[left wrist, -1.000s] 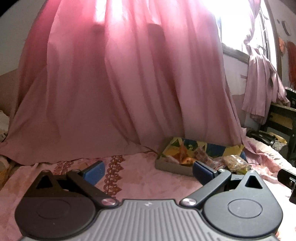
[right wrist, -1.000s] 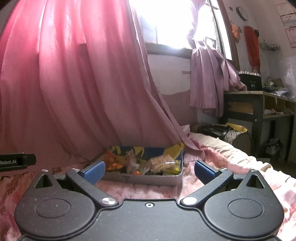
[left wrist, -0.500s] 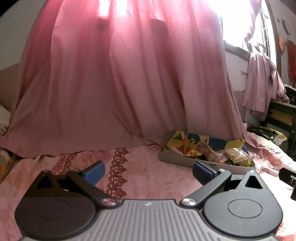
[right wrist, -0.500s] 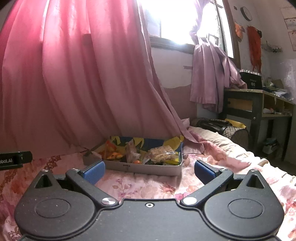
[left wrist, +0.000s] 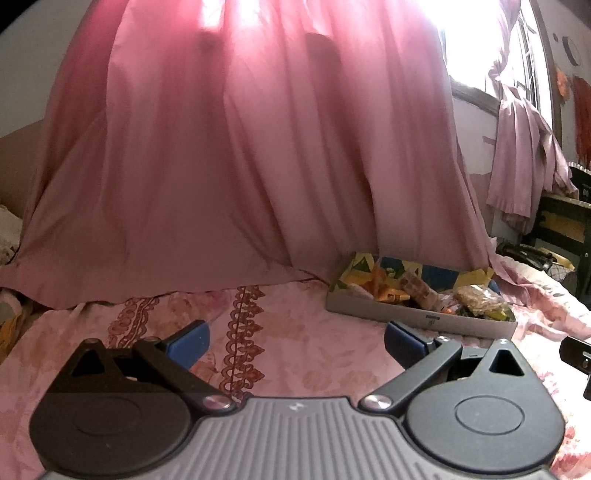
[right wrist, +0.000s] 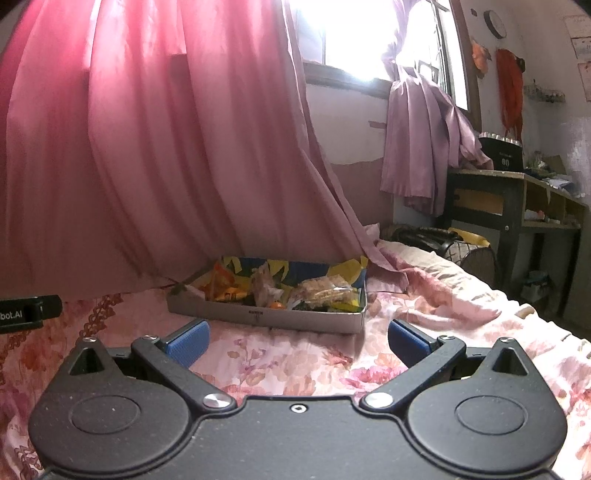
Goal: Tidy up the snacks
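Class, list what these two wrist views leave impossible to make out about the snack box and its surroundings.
- Snack box floor: both views, hidden by its near wall and the piled packets.
- Packet labels: too small, blurred.
- Box's far right corner: left view, cut by the left hand-held gripper.
- Outside the window: right view, overexposed.

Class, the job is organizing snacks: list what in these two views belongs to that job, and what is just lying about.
Belongs to the job:
snack box
snack packets
left claw, open
right claw, open

Just lying about:
pink curtain
floral bedsheet
desk
wall clock
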The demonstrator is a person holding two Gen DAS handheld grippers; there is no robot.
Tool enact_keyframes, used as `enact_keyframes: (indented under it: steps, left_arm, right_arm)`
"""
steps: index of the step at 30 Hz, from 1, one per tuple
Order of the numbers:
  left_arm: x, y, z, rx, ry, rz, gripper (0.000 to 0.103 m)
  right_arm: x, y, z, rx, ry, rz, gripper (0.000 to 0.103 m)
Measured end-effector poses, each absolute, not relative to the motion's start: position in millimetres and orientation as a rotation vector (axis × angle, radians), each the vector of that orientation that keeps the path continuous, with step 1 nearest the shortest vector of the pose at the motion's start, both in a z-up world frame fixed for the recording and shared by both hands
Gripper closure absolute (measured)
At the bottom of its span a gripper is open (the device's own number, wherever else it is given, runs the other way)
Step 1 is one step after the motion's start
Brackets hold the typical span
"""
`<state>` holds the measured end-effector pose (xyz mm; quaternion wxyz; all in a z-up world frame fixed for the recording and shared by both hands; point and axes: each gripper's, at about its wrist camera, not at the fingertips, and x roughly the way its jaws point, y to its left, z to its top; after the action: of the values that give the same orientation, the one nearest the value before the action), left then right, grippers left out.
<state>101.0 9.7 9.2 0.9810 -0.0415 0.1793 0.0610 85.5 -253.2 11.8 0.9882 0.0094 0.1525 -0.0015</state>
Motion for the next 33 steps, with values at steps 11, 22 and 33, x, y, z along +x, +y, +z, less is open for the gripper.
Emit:
enact_keyframes:
  steps: [11, 22, 33]
  left_arm:
    - [105, 9, -1, -0.058, 0.371, 0.086, 0.0]
    - [112, 1, -6, -0.02, 0.385, 0.057, 0.0]
    - [115, 3, -12, -0.059, 0.371, 0.036, 0.0]
  right_arm:
    - [80, -248, -2, 0.037, 0.334, 0.0, 0.001]
    - [90, -252, -17, 0.106, 0.403, 0.012, 0.001]
    - [94, -248, -21, 0.094, 0.409, 0.007, 0.001]
